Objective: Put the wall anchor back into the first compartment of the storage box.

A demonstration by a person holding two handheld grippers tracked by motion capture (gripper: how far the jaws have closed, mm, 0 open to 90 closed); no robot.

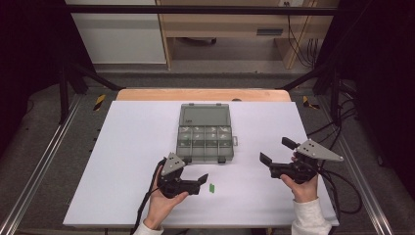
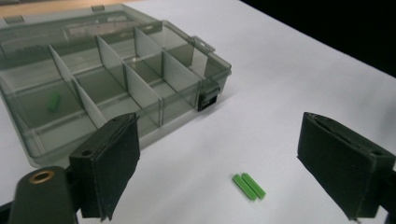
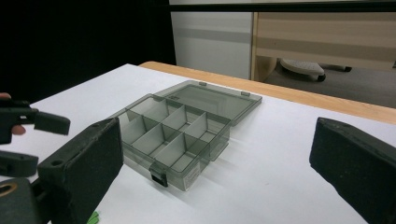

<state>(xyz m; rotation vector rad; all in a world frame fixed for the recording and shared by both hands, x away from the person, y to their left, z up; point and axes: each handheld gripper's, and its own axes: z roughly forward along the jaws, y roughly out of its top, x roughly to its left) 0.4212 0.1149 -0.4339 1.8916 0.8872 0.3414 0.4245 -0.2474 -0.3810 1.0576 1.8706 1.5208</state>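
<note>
Two green sticks point(image 2: 249, 186) lie side by side on the white table point(image 2: 289, 93), low centre in the left gripper view, between that gripper's spread jaws. Their long axis runs toward lower right. Left gripper point(image 1: 195, 182) is nearer; right gripper point(image 1: 275, 154), also spread, stands well apart.

Beyond your white-topped table point(image 1: 122, 147) with its wooden far edge, you face a grey floor point(image 1: 215, 78), a white panel point(image 1: 122, 34), a pale wooden desk point(image 1: 235, 24) and dangling black cables point(image 1: 306, 49).
</note>
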